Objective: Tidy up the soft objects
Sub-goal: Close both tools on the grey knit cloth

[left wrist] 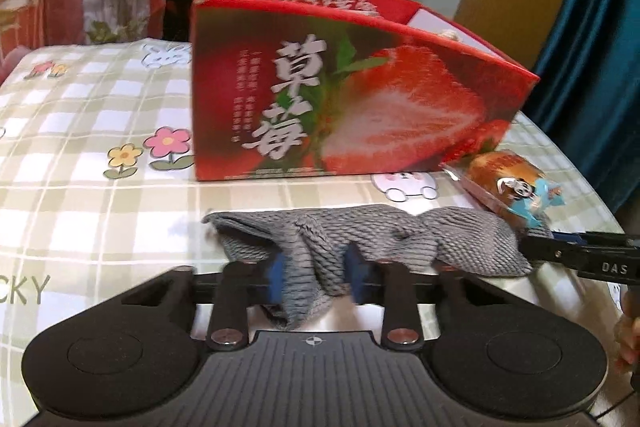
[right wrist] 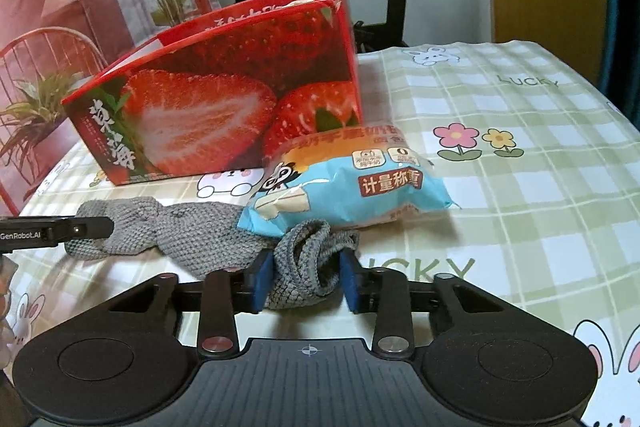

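Nearest: left gripper (left wrist: 316, 277) and right gripper (right wrist: 306, 281), each pinched narrow on opposite ends of a grey ribbed knit cloth (left wrist: 360, 239) lying on the checked tablecloth (left wrist: 80, 131). Beyond: blue-wrapped bread packet (right wrist: 352, 183); red strawberry-print open carton (left wrist: 340, 99). Step: grasp made; next, probably lift together.

Left gripper (left wrist: 314, 277), right gripper (right wrist: 306, 281): matte black ribbed housings, twin round discs, silver pivot screws, blue finger pads (right wrist: 262, 277), white crosshair mark, "GenRobot.AI" side lettering.
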{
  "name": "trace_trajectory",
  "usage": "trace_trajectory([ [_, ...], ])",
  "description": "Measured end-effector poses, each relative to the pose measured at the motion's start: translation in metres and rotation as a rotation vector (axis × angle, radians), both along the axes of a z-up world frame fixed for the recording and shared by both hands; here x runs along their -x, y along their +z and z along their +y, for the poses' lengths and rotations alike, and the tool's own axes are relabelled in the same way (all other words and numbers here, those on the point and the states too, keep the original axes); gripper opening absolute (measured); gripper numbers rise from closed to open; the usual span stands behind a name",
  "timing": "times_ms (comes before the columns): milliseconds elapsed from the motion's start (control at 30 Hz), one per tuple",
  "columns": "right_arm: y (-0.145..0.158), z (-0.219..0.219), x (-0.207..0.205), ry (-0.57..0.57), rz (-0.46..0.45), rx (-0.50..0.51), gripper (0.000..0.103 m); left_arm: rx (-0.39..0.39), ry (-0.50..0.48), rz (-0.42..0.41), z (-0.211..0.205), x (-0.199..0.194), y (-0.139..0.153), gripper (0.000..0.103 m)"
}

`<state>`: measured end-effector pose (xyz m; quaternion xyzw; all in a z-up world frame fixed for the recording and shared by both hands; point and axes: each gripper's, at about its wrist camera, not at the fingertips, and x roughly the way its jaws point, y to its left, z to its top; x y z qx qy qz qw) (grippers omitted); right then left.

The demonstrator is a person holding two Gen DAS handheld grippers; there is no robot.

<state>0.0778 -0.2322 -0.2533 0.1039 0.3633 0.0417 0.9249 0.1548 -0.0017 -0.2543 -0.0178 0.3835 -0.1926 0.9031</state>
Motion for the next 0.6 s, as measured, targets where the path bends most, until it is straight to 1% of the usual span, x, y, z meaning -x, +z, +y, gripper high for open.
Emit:
trace_trajectory([
  [33, 0.000, 0.001, 0.000, 0.005, 0.004, -0.005, 0.021, -0.009, -0.006, -0.007, -0.003, 0.001, 0.001, 0.020],
  [167, 0.001, 0.007, 0.003, 0.031, 0.011, -0.017, 0.015, -0.016, -0.008, -0.007, -0.001, 0.008, 0.002, 0.018],
  [367, 0.001, 0.022, 0.007, 0.088, 0.022, -0.030, 0.013, 0.005, 0.028, 0.021, 0.018, 0.016, 0.005, 0.018],
  [600, 0.004, 0.049, 0.000, 0.181, 0.030, -0.012, 0.012, 0.022, 0.095, 0.029, 0.045, 0.029, 0.006, 0.017],
])
